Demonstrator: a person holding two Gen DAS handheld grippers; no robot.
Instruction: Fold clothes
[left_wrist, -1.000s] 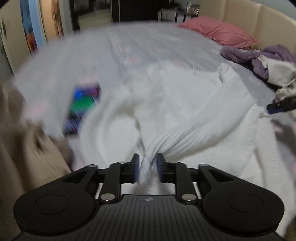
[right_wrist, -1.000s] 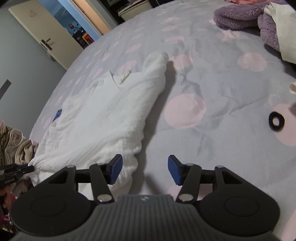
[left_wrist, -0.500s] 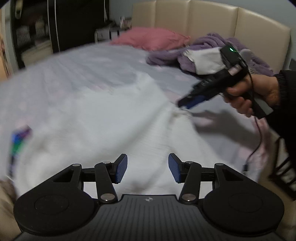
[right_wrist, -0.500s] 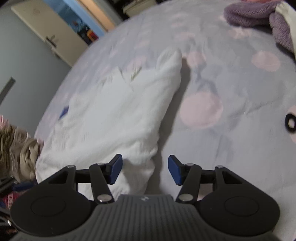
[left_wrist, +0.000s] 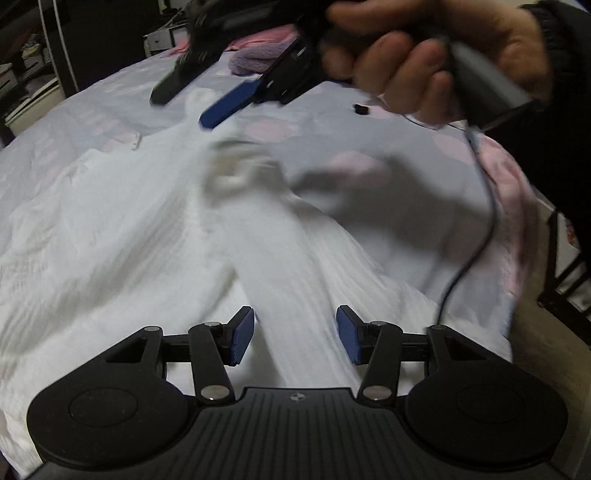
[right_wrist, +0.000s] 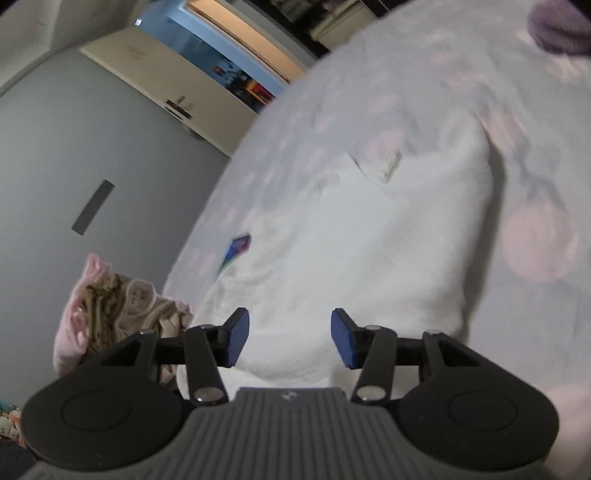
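Left wrist view shows your left gripper (left_wrist: 294, 339) low in the centre of the frame, its blue pads spread wide apart with nothing between them. A strip of the white garment (left_wrist: 147, 229) runs up the frame from the gap between the pads, but neither pad presses it. The garment lies spread on the lilac bedsheet with pink dots (left_wrist: 369, 122), filling the left and middle of this frame.

Your right gripper (left_wrist: 207, 99) hangs in the upper middle of the same frame, above the garment, gripped by your right hand (left_wrist: 424, 55) at the upper right; it is blurred, yet its two fingers stand clearly apart and empty. A black cable (left_wrist: 476, 236) drops from it along the right side.

Right wrist view confirms this: your pads sit released at lower centre, and the white garment fills the frame's centre. A heap of beige and pink clothes (right_wrist: 110, 314) lies at lower left.
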